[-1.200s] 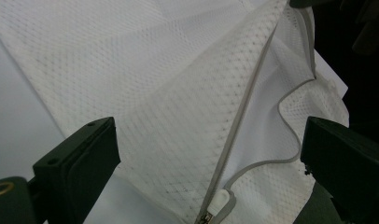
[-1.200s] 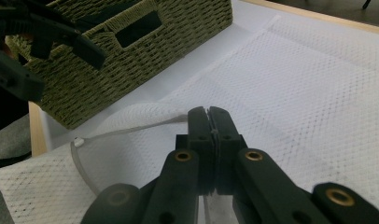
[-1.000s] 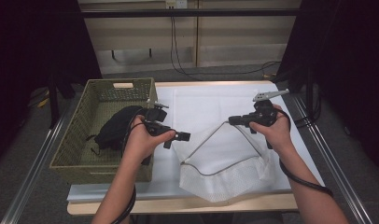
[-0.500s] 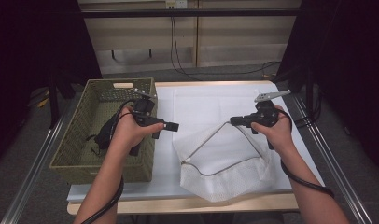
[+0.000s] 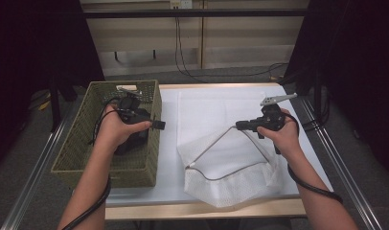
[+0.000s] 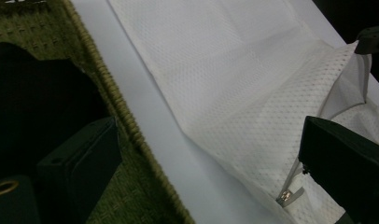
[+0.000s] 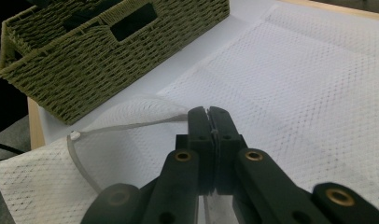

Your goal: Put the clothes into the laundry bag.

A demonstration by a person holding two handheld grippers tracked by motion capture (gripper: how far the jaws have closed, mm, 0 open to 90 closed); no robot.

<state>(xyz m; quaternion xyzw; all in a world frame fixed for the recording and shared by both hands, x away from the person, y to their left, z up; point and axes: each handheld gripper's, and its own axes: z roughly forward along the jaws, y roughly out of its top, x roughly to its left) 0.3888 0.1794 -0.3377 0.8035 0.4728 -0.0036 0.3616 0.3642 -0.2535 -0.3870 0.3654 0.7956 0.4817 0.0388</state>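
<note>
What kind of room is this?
Probably a lab recording booth, not a home: dark curtains flank a bare table, cables trail across the floor, and a person works with handheld grippers.

The right gripper (image 7: 209, 122) rises from the bottom edge, its two black fingers (image 7: 199, 126) pressed flat together with only a thin seam between them. They are clamped on the grey zipper edge (image 7: 131, 125) of a white mesh laundry bag (image 7: 290, 93), which runs from the fingertips leftward and curves down to a small white end piece. The bag's mesh lies spread across the white bench (image 7: 178, 63), reaching toward its far edge. A green woven basket (image 7: 108, 56) stands near the bench's far left corner, apart from the bag, with a rectangular handle cut-out in its near wall and dark contents inside that cannot be made out.
</note>
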